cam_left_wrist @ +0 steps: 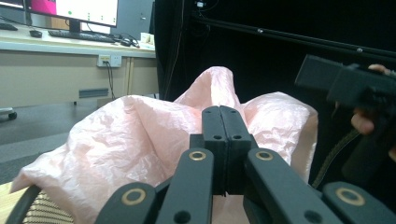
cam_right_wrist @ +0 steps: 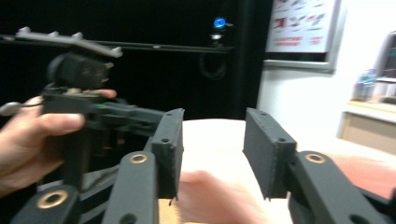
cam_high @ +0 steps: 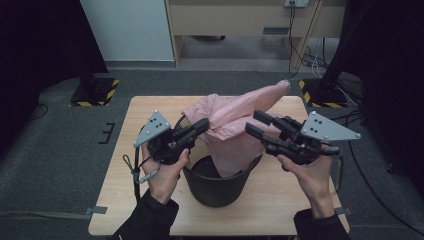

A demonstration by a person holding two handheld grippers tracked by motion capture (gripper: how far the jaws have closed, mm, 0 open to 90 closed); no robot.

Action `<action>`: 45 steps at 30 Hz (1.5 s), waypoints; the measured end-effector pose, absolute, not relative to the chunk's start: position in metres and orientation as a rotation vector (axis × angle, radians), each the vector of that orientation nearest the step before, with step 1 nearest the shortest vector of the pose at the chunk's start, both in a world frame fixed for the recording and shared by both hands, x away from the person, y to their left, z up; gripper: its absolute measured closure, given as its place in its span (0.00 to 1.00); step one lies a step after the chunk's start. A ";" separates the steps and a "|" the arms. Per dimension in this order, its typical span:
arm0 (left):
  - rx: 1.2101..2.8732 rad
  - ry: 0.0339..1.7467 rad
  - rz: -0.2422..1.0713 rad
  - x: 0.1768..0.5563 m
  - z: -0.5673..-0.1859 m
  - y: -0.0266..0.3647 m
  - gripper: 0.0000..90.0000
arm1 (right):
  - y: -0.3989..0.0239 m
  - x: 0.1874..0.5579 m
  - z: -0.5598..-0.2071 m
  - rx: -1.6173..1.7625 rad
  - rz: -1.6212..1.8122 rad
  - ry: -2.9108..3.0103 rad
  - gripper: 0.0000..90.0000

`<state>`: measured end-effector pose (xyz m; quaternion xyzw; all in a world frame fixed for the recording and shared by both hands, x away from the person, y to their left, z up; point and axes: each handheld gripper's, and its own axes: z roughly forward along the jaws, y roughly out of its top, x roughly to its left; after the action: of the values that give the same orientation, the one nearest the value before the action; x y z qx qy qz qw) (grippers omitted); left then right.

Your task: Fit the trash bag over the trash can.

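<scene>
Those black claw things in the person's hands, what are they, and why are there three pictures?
They are hand-held grabbers, one in each hand. One picture comes from a camera above the wooden table; the other two come from small cameras riding on each grabber. On the table stands a black bucket with a pink plastic bag half inside it. The left gripper has its fingers shut; whether they pinch the bag is hard to tell. The right gripper has its fingers apart, with blurry pink bag between them, not squeezed.
</scene>
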<state>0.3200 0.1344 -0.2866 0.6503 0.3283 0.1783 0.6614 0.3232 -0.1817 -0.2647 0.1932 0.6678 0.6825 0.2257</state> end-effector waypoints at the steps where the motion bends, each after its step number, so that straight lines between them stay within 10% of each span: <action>1: 1.472 0.744 0.406 0.320 -0.287 0.136 1.00 | -0.187 0.324 -0.263 0.541 1.855 1.835 0.57; 10: 1.456 0.770 0.433 0.320 -0.287 0.151 1.00 | -0.213 0.325 -0.280 0.614 1.840 1.873 0.54; 18: 1.456 0.764 0.446 0.316 -0.287 0.158 1.00 | -0.208 0.330 -0.297 0.603 1.802 1.976 0.88; 26: 1.451 0.748 0.453 0.310 -0.290 0.166 1.00 | -0.172 0.350 -0.317 0.617 1.790 2.084 0.92; 45: 1.479 0.731 0.475 0.295 -0.314 0.166 1.00 | -0.200 0.343 -0.309 0.657 1.873 1.892 0.62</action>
<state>0.2946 0.1660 -0.3136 0.6519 0.3221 0.2096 0.6537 0.3428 -0.2004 -0.3090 0.2347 0.6764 0.6694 0.1984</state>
